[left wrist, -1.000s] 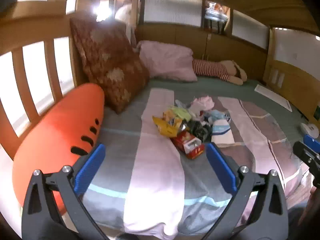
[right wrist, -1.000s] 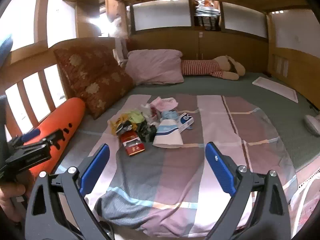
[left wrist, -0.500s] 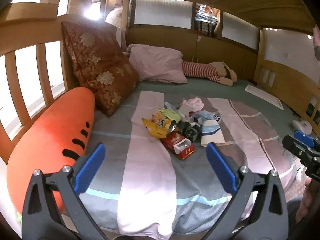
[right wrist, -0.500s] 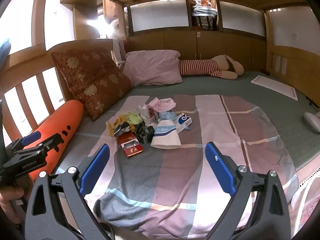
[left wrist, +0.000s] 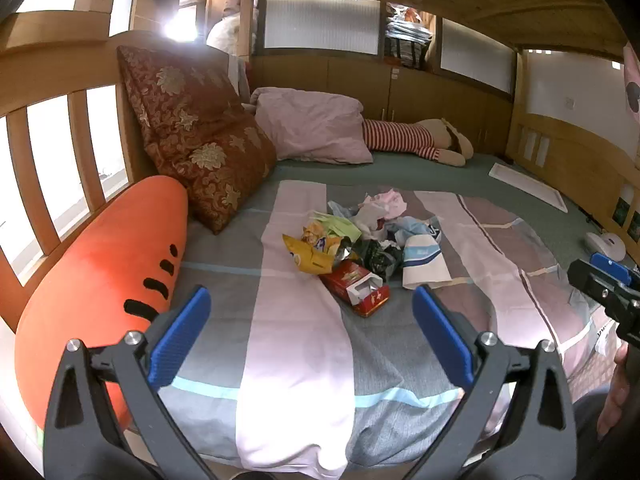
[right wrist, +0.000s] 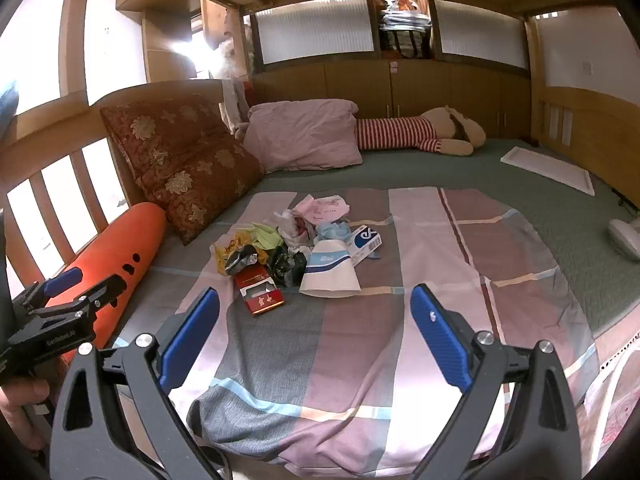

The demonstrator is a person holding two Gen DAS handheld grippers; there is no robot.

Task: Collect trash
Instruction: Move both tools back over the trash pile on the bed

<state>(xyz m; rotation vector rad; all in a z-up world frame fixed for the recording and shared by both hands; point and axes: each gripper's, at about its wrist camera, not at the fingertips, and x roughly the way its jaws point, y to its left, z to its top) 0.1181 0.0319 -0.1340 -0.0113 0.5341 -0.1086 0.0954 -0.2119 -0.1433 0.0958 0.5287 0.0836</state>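
A heap of trash [left wrist: 360, 240] [right wrist: 300, 248] lies mid-bed on the striped blanket: a torn red carton [left wrist: 356, 286] [right wrist: 260, 296], a yellow snack bag [left wrist: 310, 254], a white-and-blue paper cup [left wrist: 422, 266] [right wrist: 330, 272], a blue-and-white box [right wrist: 364, 240] and crumpled pink paper [right wrist: 324, 206]. My left gripper [left wrist: 310, 334] hovers open near the bed's front edge, short of the heap. My right gripper [right wrist: 316, 332] is open too, empty, a little further right. Each gripper shows at the edge of the other's view.
An orange carrot-shaped cushion [left wrist: 108, 272] lies along the wooden slatted rail [left wrist: 48, 152] on the left. A patterned red pillow [left wrist: 192, 132], a pink pillow [left wrist: 316, 128] and a striped plush toy [left wrist: 416, 142] sit at the back. A white flat panel [right wrist: 548, 168] rests far right.
Both grippers have drawn back and risen slightly, so the trash heap looks a bit further off. Nothing was touched; both stay open.
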